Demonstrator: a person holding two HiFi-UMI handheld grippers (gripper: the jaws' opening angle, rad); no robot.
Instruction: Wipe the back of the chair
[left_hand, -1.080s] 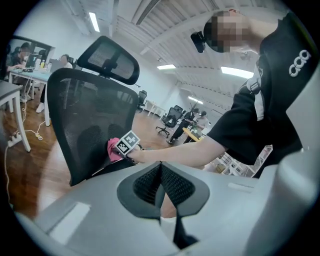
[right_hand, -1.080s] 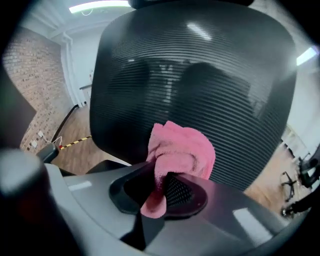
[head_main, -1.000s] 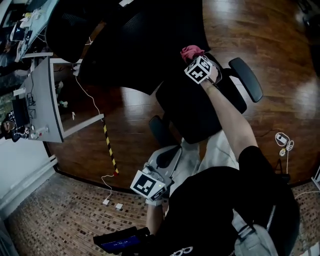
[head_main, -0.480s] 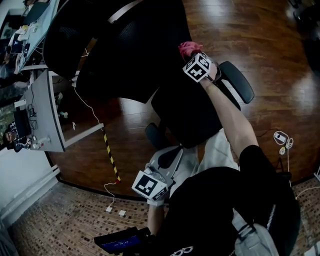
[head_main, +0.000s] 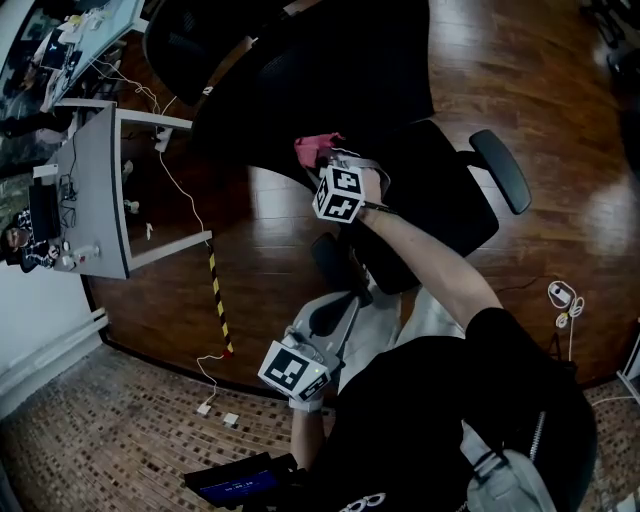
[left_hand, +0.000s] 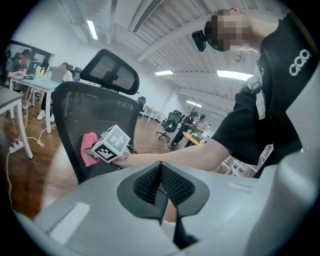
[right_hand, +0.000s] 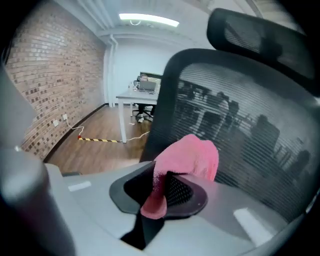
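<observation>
Shifted leftward since a second ago: right gripper (head_main: 322, 162) and pink cloth (head_main: 312, 148), from beside the armrest (head_main: 500, 170) to the lower left part of the chair back (head_main: 330, 70) in the head view. Left gripper (head_main: 338, 310) much where it was, low by the person's body.

Shown by the head view alone: at far left a grey desk (head_main: 95, 190) with a white cable (head_main: 180, 190) trailing off it, and a yellow-and-black striped strip (head_main: 217, 300) on the floor below. Shown by the left gripper view alone: the headrest (left_hand: 111, 72) above the chair back (left_hand: 75, 120), the pink cloth (left_hand: 89, 149) laid against the mesh, and far off, more chairs and desks under strip lights. Shown by the right gripper view alone: a brick wall (right_hand: 45, 75) at left, and the chair back (right_hand: 240, 130) close up at right.

Left gripper (left_hand: 160, 172): jaws closed against each other, nothing between them, aimed toward the chair. Right gripper (right_hand: 167, 187): jaws clamped on a fold of the pink cloth (right_hand: 192, 155), the bunched rest standing above them and lying against the mesh of the chair back.

Underfoot, dark polished wooden floor (head_main: 560, 120) beneath chair and desk; nearer the person, small brick-patterned paving (head_main: 100, 440).
</observation>
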